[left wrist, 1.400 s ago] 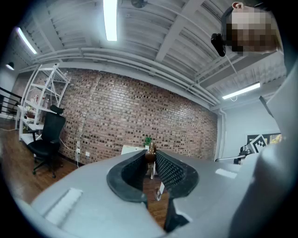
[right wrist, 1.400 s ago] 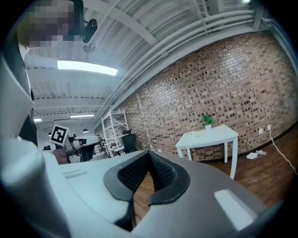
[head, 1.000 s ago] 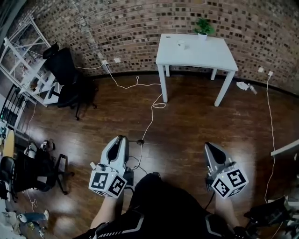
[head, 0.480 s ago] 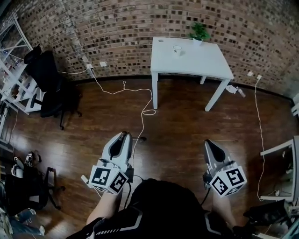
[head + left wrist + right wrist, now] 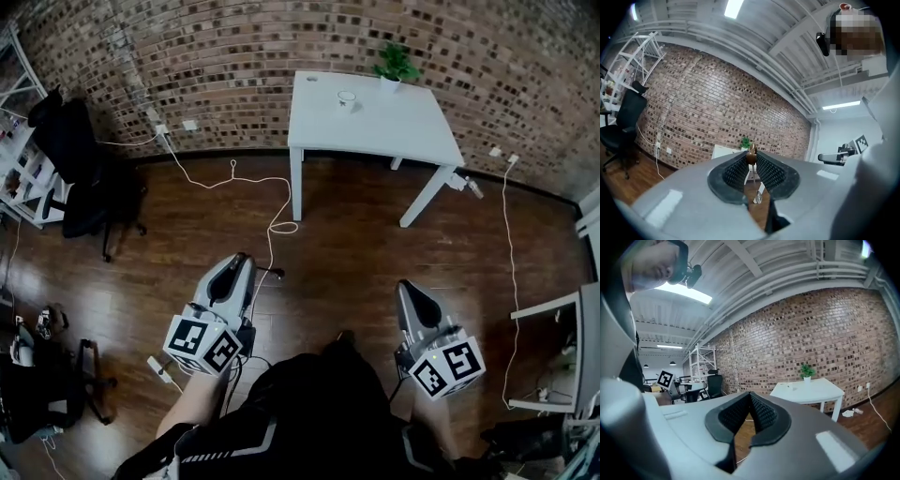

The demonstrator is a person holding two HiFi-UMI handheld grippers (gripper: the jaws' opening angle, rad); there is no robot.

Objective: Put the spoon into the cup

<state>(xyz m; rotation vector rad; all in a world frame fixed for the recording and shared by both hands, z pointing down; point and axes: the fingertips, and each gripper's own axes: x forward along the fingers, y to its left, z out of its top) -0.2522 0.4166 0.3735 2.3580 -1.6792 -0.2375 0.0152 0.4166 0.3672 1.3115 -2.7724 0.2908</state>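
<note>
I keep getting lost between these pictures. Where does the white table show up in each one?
Head view: the white table stands at top centre, against the brick wall.
Left gripper view: the table is small, just left of centre.
Right gripper view: the table is right of centre.
Shared landmark: the potted plant at the table's back edge.

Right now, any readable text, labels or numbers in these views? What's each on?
None readable: no words, brands or numbers anywhere.
Left tool's marker cube: black-and-white square patterns only, no letters.
Right tool's marker cube: same.
Cup on the white table: too small to tell any print.
</note>
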